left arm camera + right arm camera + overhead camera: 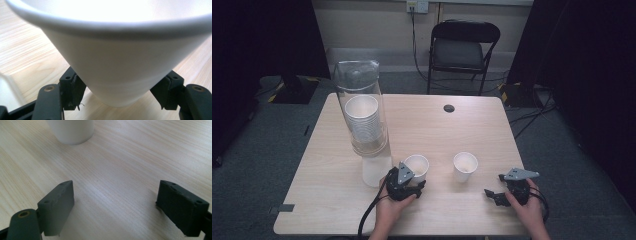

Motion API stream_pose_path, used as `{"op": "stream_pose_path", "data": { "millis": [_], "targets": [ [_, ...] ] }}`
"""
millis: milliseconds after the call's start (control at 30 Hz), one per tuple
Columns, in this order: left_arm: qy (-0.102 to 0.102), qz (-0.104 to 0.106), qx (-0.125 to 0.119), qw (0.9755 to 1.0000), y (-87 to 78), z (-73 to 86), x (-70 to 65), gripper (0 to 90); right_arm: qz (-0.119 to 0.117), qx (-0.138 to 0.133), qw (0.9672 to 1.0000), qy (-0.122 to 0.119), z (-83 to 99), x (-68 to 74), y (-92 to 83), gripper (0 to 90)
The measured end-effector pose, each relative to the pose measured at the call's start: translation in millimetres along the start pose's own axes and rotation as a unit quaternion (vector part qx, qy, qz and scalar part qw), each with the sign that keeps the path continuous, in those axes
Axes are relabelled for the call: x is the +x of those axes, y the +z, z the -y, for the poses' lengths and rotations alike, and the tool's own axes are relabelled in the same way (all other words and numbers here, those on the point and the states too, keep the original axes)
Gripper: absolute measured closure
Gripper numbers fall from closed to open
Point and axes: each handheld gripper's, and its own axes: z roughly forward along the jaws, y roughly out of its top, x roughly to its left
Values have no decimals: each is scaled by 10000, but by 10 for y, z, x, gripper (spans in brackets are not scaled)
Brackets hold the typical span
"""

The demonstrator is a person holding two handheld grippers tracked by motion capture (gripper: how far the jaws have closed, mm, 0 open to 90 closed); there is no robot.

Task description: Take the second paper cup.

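A white paper cup (416, 167) (117, 62) stands upright near the middle of the table's front, between the jaws of my left gripper (414, 179) (120, 90). Its black pads (75, 87) lie against the cup's lower sides, so the gripper is shut on it. A second white paper cup (465, 166) (71, 131) stands alone to the right. My right gripper (494, 186) (116, 200) rests low over the bare wood at the front right, a hand's width from that cup, open, with nothing between its jaws.
A tall clear tube (362, 110) holding a stack of paper cups stands at the left of the light wooden table (452, 130), just left of my left gripper. A round cable hole (449, 108) sits near the far edge. A black folding chair (462, 50) stands beyond.
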Motion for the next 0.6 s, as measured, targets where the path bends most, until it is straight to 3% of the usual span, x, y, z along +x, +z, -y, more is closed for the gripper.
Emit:
{"op": "stream_pose_path", "data": {
  "millis": [67, 333, 467, 533, 600],
  "targets": [
    [72, 30, 91, 9999, 56, -20, -9, 335, -4, 0, 10000, -5, 0, -1, 0, 135],
    [-90, 100, 196, 9997, 251, -76, -23, 333, -16, -7, 10000, -16, 1, -7, 0, 135],
    [-20, 11, 317, 9995, 316, -99, -15, 332, -16, -6, 10000, -27, 1, -7, 0, 135],
    [-84, -21, 266, 9996, 338, -109, -24, 332, -19, -3, 10000, -23, 1, -7, -1, 135],
    [-48, -63, 389, 9992, 349, -117, -17, 331, -21, -7, 10000, -27, 2, -9, 0, 135]
  ]
}}
